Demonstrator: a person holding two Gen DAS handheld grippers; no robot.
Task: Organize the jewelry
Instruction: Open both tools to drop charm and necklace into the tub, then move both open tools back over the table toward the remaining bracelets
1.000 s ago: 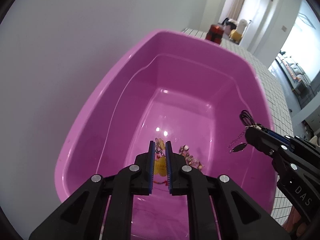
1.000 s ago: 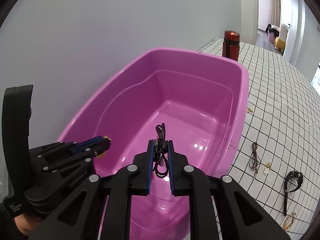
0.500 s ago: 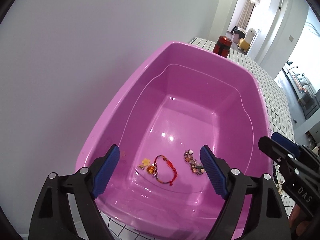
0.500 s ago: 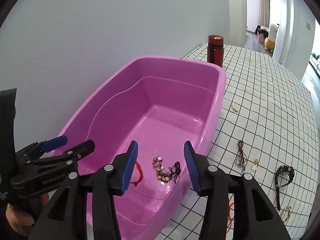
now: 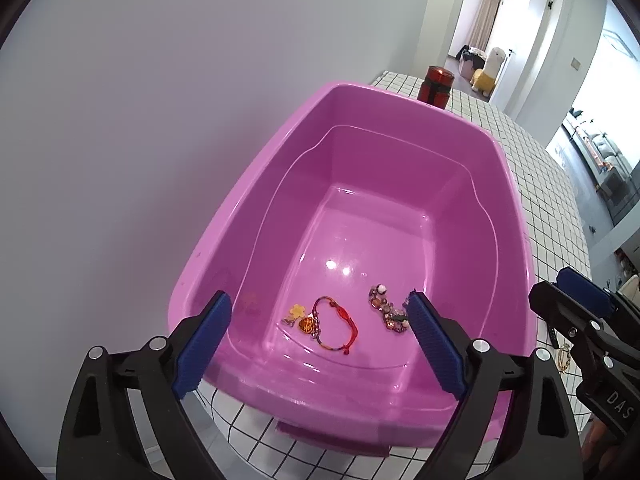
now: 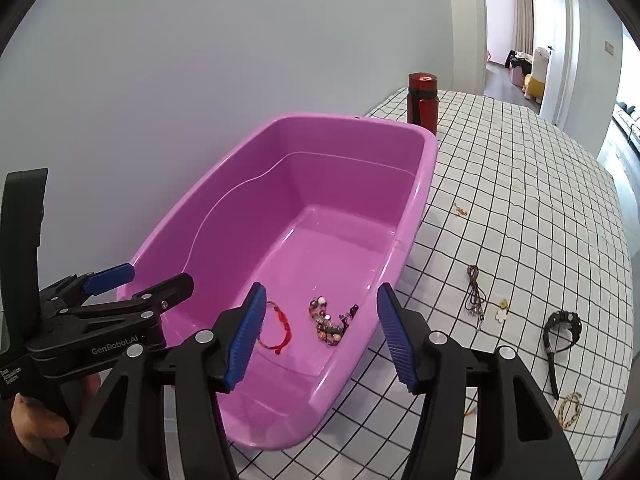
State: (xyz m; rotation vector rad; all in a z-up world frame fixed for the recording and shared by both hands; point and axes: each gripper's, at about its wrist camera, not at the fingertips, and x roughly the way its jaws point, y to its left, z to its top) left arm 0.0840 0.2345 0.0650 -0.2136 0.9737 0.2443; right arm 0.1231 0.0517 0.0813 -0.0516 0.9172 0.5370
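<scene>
A pink plastic tub (image 5: 256,184) (image 6: 224,168) stands on the checked tablecloth by the wall. Inside lie a red cord bracelet (image 5: 336,326) (image 6: 276,328), a yellow flower charm (image 5: 297,311), an orange pendant (image 5: 306,325) and a beaded bracelet with a dark cord (image 5: 386,308) (image 6: 330,322). My left gripper (image 5: 316,344) is open and empty above the tub's near end. My right gripper (image 6: 320,336) is open and empty above the tub's near right rim. On the cloth lie a brown cord necklace (image 6: 475,290), a flower charm (image 6: 501,310), a black watch (image 6: 558,334) and a gold chain bracelet (image 6: 570,408).
A red bottle (image 6: 422,102) (image 5: 438,86) stands behind the tub. A small gold piece (image 6: 460,210) lies on the cloth right of the tub. The wall runs close along the tub's left side. A doorway opens at the far right.
Both grippers opened and dropped their pieces into the tub: the left let go the red bracelet with charms, the right the dark cord. Both have since drawn back and up.
</scene>
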